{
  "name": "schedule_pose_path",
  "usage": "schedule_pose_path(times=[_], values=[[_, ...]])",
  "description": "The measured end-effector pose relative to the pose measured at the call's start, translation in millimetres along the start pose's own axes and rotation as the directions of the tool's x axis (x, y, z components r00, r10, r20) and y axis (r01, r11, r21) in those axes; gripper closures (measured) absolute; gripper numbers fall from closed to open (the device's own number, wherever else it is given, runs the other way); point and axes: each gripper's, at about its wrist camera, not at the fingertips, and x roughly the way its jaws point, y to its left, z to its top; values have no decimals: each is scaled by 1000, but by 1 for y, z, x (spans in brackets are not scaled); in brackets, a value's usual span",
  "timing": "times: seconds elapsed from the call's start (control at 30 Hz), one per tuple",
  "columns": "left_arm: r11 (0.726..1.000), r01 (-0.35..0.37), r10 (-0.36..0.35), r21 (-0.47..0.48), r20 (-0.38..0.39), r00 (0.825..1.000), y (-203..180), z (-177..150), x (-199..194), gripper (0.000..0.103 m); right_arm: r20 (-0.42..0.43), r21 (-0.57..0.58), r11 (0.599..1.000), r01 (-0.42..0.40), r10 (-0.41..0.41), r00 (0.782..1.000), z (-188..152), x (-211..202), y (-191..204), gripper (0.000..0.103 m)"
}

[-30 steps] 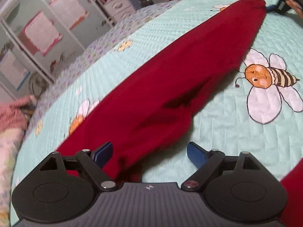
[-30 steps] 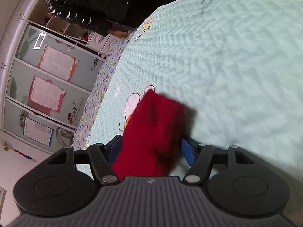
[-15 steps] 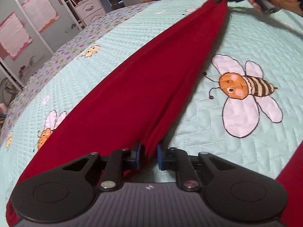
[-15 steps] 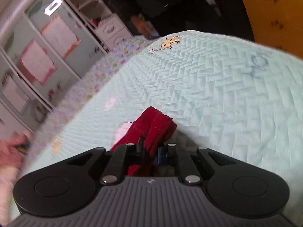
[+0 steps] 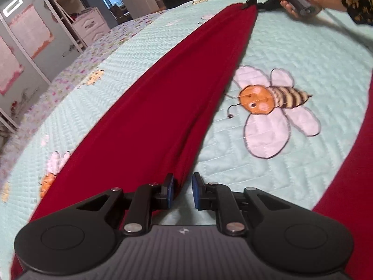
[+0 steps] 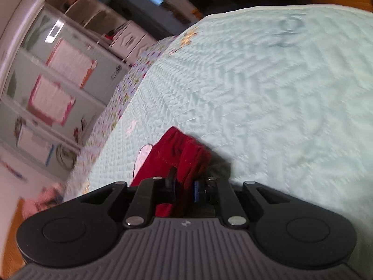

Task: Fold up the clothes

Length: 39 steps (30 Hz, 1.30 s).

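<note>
Pinching near and far ends of long dark-red knit garment (image 5: 163,107) with left tongs (image 5: 181,192) and right tongs (image 6: 184,187), stretching it over pale-green quilted bed (image 5: 314,53).

My left gripper (image 5: 181,192) pinches the long red knit garment (image 5: 163,107), which runs ahead across the pale quilted bedspread (image 5: 314,53); the embroidered bee patch (image 5: 272,109) lies right of it. My right gripper (image 6: 184,190) clamps its far end.

Pale green quilted bedspread (image 5: 303,53) with herringbone stitching; appliqué bee (image 5: 272,109), orange-faced with white wings; smaller bee motif (image 5: 50,177) near the left edge; floral border (image 6: 121,93); wardrobe doors (image 6: 67,74) bearing pink-framed panels; white drawer unit (image 5: 89,24).
</note>
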Motion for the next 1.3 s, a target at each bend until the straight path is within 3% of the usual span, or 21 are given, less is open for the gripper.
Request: schedule_pose_path(times=[0.1, 0.23, 0.27, 0.3, 0.33, 0.4, 0.47, 0.53, 0.6, 0.63, 0.73, 0.8, 0.83, 0.87, 0.93, 0.97, 1.03, 1.1, 1.2, 1.23, 1.3], values=[[997, 56, -55, -45, 10, 998, 9, -1, -1, 83, 100, 50, 995, 83, -88, 991, -6, -21, 3, 78], [984, 128, -127, -121, 20, 992, 17, -2, 0, 71, 242, 96, 959, 266, -282, 928, -12, -52, 16, 69], [982, 138, -136, -132, 24, 990, 17, -1, -1, 71, 273, 43, 952, 304, -304, 913, -17, -59, 29, 68], [979, 148, -145, -139, 33, 989, 17, 0, -4, 71, 291, -55, 950, 307, -278, 915, -25, -63, 45, 68], [973, 167, -161, -157, 53, 986, 18, 2, -8, 71, 278, -176, 944, 279, -224, 934, -33, -63, 63, 67], [942, 239, -211, -236, 138, 968, 26, 6, -20, 67, 154, -349, 922, 166, -119, 981, -55, -51, 97, 68], [916, 247, -189, -317, 204, 961, 35, 15, -24, 56, -4, -470, 882, 25, -31, 1000, -76, -36, 129, 68], [920, 145, -79, -364, 190, 979, 36, 29, -15, 51, -143, -531, 844, -76, 0, 990, -96, -15, 161, 70], [919, 19, 30, -395, 118, 993, 35, 40, 5, 51, -264, -567, 810, -151, -5, 964, -115, 9, 193, 75], [907, 0, 36, -420, 79, 996, 35, 41, 18, 51, -312, -593, 789, -161, -41, 949, -125, 24, 207, 78], [864, 48, -33, -502, 39, 999, 36, 34, 42, 51, -400, -688, 708, -161, -185, 898, -158, 81, 244, 84], [853, 65, -50, -518, 43, 998, 33, 31, 46, 49, -341, -744, 658, -117, -223, 913, -166, 116, 251, 101], [847, 73, -58, -526, 46, 997, 32, 29, 47, 49, -310, -769, 632, -95, -240, 920, -170, 134, 254, 103], [842, 81, -66, -534, 48, 997, 31, 27, 49, 49, -280, -772, 632, -68, -242, 929, -169, 146, 255, 103], [831, 95, -80, -548, 52, 995, 29, 24, 52, 49, -241, -703, 710, -40, -184, 953, -158, 148, 251, 101], [830, 97, -81, -549, 52, 995, 29, 23, 51, 49, -221, -673, 738, -44, -145, 964, -155, 143, 248, 98], [833, 90, -74, -547, 52, 996, 28, 23, 50, 49, -198, -652, 752, -100, -41, 979, -157, 111, 247, 96], [840, 69, -50, -538, 50, 997, 24, 22, 49, 47, -275, -650, 734, -195, 12, 961, -172, 89, 252, 95], [845, 37, -16, -533, 44, 999, 21, 21, 48, 45, -444, -650, 701, -294, -35, 896, -208, 89, 256, 96], [846, 29, -8, -533, 41, 999, 20, 21, 48, 45, -460, -661, 695, -281, -79, 884, -217, 102, 256, 103], [847, 23, -6, -532, 34, 999, 21, 22, 47, 45, -429, -658, 709, -254, -75, 900, -222, 125, 262, 103]])
